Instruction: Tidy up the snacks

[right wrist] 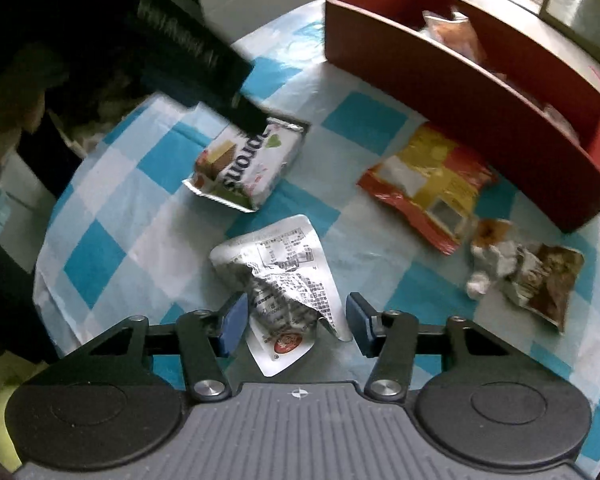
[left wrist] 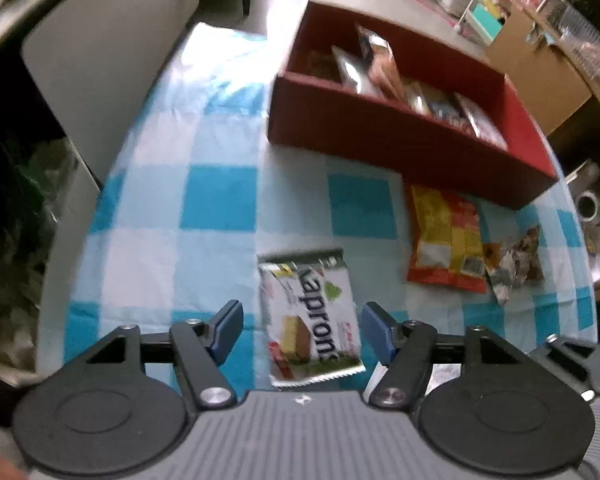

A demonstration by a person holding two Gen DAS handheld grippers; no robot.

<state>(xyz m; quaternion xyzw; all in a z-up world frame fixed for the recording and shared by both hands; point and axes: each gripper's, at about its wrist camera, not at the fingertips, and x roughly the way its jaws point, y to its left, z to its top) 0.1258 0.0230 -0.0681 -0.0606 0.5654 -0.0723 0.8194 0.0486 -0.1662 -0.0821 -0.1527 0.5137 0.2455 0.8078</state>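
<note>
- Left gripper (left wrist: 302, 334) – jaws apart around the wafer pack (left wrist: 310, 320), seemingly untouched; closing off-centre could skid it.
- Right gripper (right wrist: 296, 322) – unclenched astride the crumpled white packet (right wrist: 284, 276), which may slip out.

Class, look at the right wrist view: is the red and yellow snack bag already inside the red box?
No, the red and yellow snack bag lies on the checked cloth, just outside the red box.

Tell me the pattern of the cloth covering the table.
Blue-and-white checked tablecloth, clearest in the left wrist view.
</note>
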